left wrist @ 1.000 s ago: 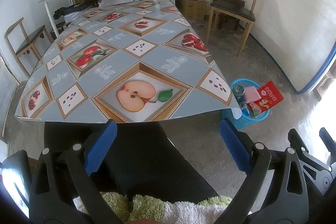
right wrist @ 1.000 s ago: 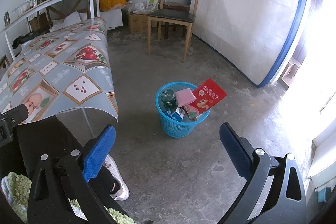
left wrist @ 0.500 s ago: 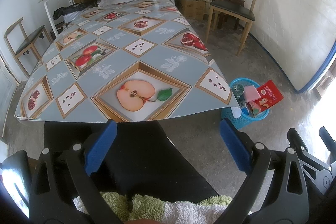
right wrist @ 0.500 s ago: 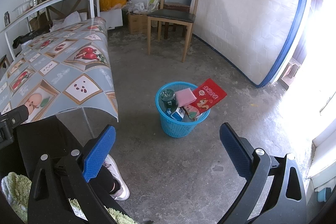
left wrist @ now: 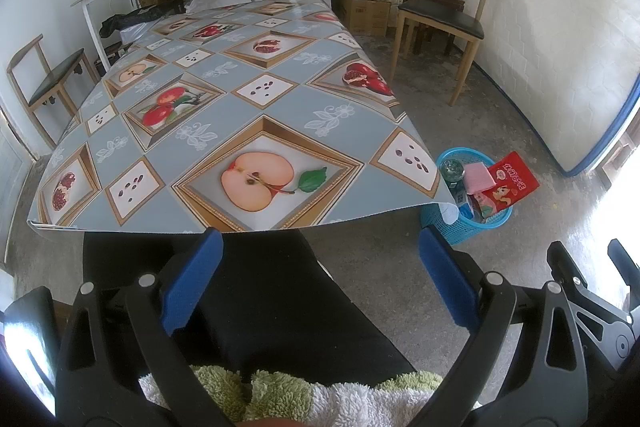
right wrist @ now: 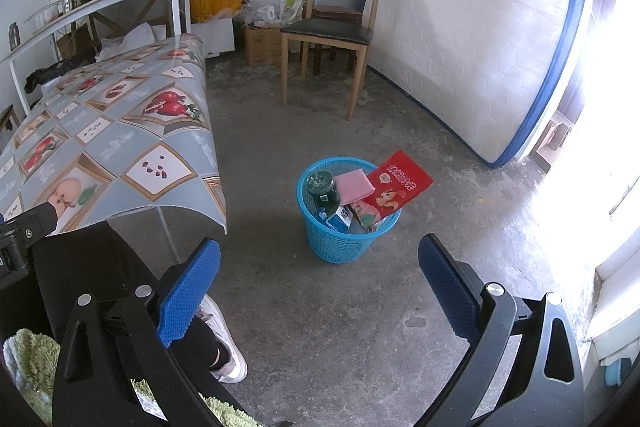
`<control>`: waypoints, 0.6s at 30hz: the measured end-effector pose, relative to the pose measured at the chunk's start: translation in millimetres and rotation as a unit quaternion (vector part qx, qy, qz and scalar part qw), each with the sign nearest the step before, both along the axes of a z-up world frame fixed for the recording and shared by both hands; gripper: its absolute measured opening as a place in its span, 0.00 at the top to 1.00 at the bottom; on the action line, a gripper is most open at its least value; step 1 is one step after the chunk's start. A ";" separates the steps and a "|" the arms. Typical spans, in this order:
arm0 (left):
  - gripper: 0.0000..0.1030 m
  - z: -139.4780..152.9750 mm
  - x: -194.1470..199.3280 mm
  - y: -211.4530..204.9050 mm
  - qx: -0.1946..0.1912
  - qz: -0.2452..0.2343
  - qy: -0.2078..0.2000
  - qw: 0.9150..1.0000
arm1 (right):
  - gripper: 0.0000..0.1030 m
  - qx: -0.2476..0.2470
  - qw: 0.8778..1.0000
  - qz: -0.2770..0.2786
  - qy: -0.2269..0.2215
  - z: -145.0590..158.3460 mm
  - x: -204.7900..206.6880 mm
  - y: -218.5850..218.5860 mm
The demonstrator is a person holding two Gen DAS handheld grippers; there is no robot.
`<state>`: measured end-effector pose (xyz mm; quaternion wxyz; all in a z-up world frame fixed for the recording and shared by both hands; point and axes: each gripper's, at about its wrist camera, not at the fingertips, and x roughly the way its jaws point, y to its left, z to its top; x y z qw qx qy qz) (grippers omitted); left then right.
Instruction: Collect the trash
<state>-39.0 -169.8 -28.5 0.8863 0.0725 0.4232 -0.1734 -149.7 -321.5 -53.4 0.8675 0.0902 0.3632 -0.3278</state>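
2 grippers, the left gripper [left wrist: 320,275] and right gripper [right wrist: 320,277], hang spread wide and hold nothing. Trash fills the blue basket [right wrist: 344,243] on the floor beside the table [left wrist: 224,115].

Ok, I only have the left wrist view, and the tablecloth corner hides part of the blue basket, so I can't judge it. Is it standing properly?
Observer: Yes. The right wrist view shows the whole blue basket, upright on the concrete floor and apart from the table leg.
Operator: Is the right gripper carrying any trash?
Observer: No. The right gripper is open, and nothing is between its fingers.
Operator: Is there anything low down near it that I should know about?
Observer: The person's white shoe is on the floor, showing just under the finger on the table side.
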 end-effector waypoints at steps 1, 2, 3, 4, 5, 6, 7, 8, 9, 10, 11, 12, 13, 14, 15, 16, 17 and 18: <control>0.08 0.0 0.0 0.2 0.000 0.000 0.000 1.000 | 0.06 -0.001 1.000 0.000 0.000 0.0 0.0 0.1; 0.08 0.0 -0.1 0.3 0.000 0.000 0.000 1.000 | 0.06 -0.001 1.000 0.000 0.000 0.0 0.1 0.0; 0.08 0.1 0.0 -0.1 0.000 0.000 0.000 1.000 | 0.06 0.000 1.000 0.001 0.000 0.0 0.0 -0.2; 0.08 0.1 0.1 -0.2 0.000 0.000 0.000 1.000 | 0.06 0.000 1.000 0.001 0.000 0.1 0.1 -0.8; 0.08 -0.4 -0.4 0.9 0.000 0.000 0.001 1.000 | 0.06 -0.001 1.000 0.001 0.000 0.0 0.4 -1.2; 0.08 -0.2 -0.3 0.4 0.000 0.000 0.001 1.000 | 0.06 -0.001 1.000 0.001 0.000 0.1 0.3 -0.3; 0.08 -0.4 -0.5 0.5 0.000 -0.001 0.001 1.000 | 0.06 0.000 1.000 0.000 0.000 0.1 0.2 0.3; 0.08 -0.4 -0.4 0.5 0.000 -0.001 0.001 1.000 | 0.06 0.000 1.000 0.001 0.000 0.2 0.3 -1.0; 0.08 0.0 -0.3 0.3 0.000 0.000 0.001 1.000 | 0.06 -0.001 1.000 0.000 0.000 0.1 0.4 0.4; 0.08 0.0 -0.5 0.6 0.000 0.000 0.001 1.000 | 0.06 -0.001 1.000 0.000 0.000 0.1 0.4 0.5; 0.08 0.0 -0.6 0.6 0.000 0.000 0.000 1.000 | 0.06 -0.001 1.000 0.000 0.000 0.1 0.4 0.6; 0.08 0.0 -0.6 0.4 0.000 0.000 0.000 1.000 | 0.06 -0.001 1.000 0.000 0.000 0.0 0.4 0.4; 0.08 0.3 0.1 -0.5 0.000 0.000 0.000 1.000 | 0.06 -0.001 1.000 0.000 0.000 0.0 0.5 0.4; 0.08 0.3 0.1 -0.3 0.000 0.000 0.001 1.000 | 0.06 -0.001 1.000 0.001 0.000 0.0 0.4 0.5; 0.08 0.1 -0.1 0.2 0.000 0.000 0.001 1.000 | 0.06 -0.001 1.000 0.001 0.000 0.0 0.4 0.5; 0.08 0.0 -0.4 0.5 0.000 0.001 0.001 1.000 | 0.06 -0.001 1.000 0.001 0.000 0.0 0.5 0.7; 0.08 0.3 -0.1 0.1 0.000 0.000 0.000 1.000 | 0.06 -0.001 1.000 0.001 0.000 0.0 0.5 0.9; 0.08 0.5 0.2 -0.1 0.000 0.000 0.000 1.000 | 0.06 -0.001 1.000 0.001 0.000 -0.1 0.5 0.9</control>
